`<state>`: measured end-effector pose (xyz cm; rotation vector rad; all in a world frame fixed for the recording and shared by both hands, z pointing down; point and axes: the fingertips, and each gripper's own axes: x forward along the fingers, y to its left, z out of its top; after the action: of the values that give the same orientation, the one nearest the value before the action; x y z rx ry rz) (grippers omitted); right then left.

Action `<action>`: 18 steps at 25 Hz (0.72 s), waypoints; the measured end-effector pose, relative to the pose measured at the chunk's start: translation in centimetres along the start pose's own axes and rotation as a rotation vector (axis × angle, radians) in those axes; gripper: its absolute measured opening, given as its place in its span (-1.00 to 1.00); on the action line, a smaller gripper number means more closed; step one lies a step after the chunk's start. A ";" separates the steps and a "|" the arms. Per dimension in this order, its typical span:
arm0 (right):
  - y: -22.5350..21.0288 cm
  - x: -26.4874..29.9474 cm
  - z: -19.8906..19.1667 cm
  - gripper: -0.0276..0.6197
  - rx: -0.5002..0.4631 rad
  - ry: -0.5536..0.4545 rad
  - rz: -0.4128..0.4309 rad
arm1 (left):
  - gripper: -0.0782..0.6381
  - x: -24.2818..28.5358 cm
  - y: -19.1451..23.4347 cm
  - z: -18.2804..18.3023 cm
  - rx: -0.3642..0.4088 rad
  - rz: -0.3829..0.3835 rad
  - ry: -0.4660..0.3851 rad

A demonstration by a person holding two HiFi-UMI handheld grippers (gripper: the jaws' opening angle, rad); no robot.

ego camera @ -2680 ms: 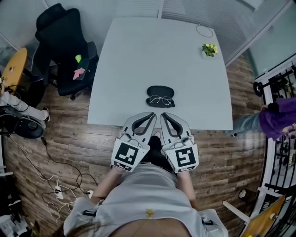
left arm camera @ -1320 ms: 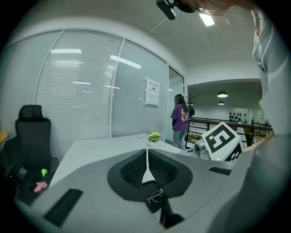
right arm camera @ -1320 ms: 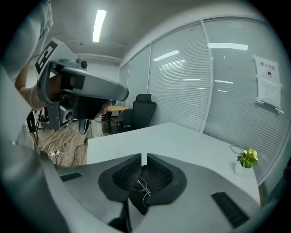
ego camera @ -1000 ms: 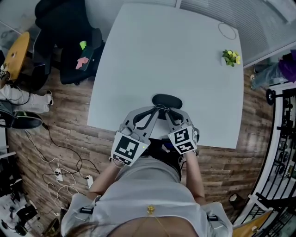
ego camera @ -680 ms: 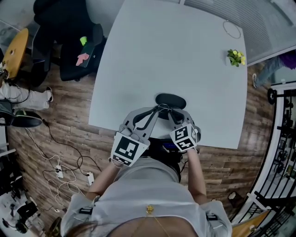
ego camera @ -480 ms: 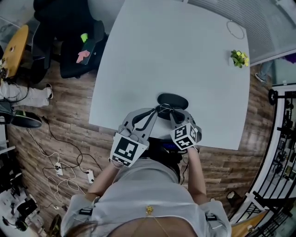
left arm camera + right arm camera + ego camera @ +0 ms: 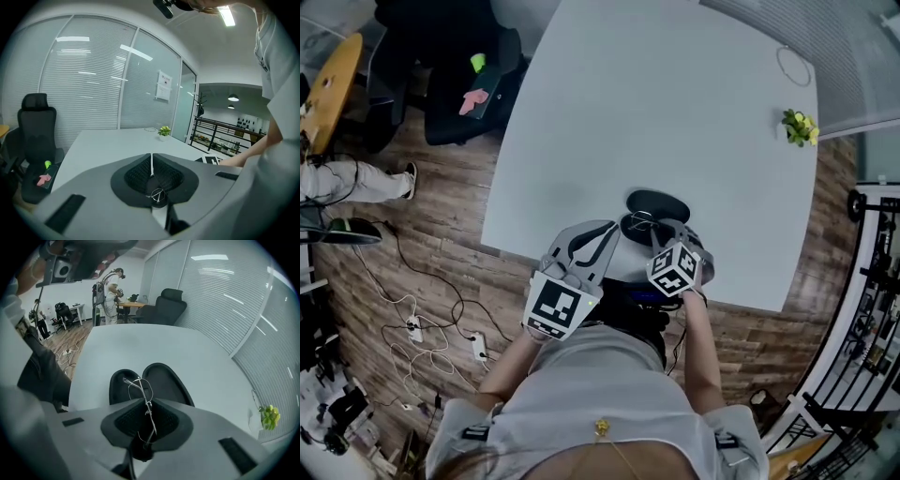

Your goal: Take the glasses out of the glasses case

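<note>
The black glasses case (image 7: 661, 201) lies open near the front edge of the white table (image 7: 675, 103). In the right gripper view its two halves (image 7: 165, 379) lie just beyond the jaws. My right gripper (image 7: 657, 226) is shut on the thin wire-framed glasses (image 7: 137, 382), which stick up out of the jaws over the case. The glasses (image 7: 639, 223) show faintly in the head view. My left gripper (image 7: 612, 230) is beside it on the left, above the table edge. Its jaws (image 7: 151, 161) are shut with nothing between them.
A small potted plant (image 7: 800, 127) and a thin ring (image 7: 793, 66) sit at the table's far right corner. A black office chair (image 7: 441, 66) stands left of the table. Cables (image 7: 412, 328) lie on the wooden floor. A person (image 7: 112, 289) stands far off.
Both grippers moved from the table edge to the case. The right gripper shut on the glasses, then turned its cube and lifted them. The left gripper stayed beside it.
</note>
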<state>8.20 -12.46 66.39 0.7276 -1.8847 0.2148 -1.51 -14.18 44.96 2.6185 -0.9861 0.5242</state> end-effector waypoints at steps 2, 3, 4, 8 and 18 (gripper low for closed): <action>0.1 0.6 -0.3 -0.76 -0.028 0.028 0.013 | -0.69 -0.1 0.4 -0.2 -0.009 0.010 0.003; 0.2 0.9 -0.4 -0.76 -0.038 0.041 0.024 | -0.69 -0.1 0.5 -0.2 -0.013 0.014 0.003; 0.3 1.2 -0.6 -0.77 -0.046 0.051 0.034 | -0.69 -0.1 0.7 -0.2 -0.016 0.019 0.003; -0.1 1.8 -1.0 -0.78 -0.068 0.075 0.054 | -0.69 0.1 1.0 -0.4 -0.018 0.029 0.007; 0.3 2.3 -1.0 -0.81 -0.147 0.093 0.206 | -0.69 0.3 0.2 -1.1 -0.018 -0.017 0.032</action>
<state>8.19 -12.67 68.88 0.4172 -1.8638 0.2327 -1.66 -14.05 46.15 2.5925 -0.9527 0.5496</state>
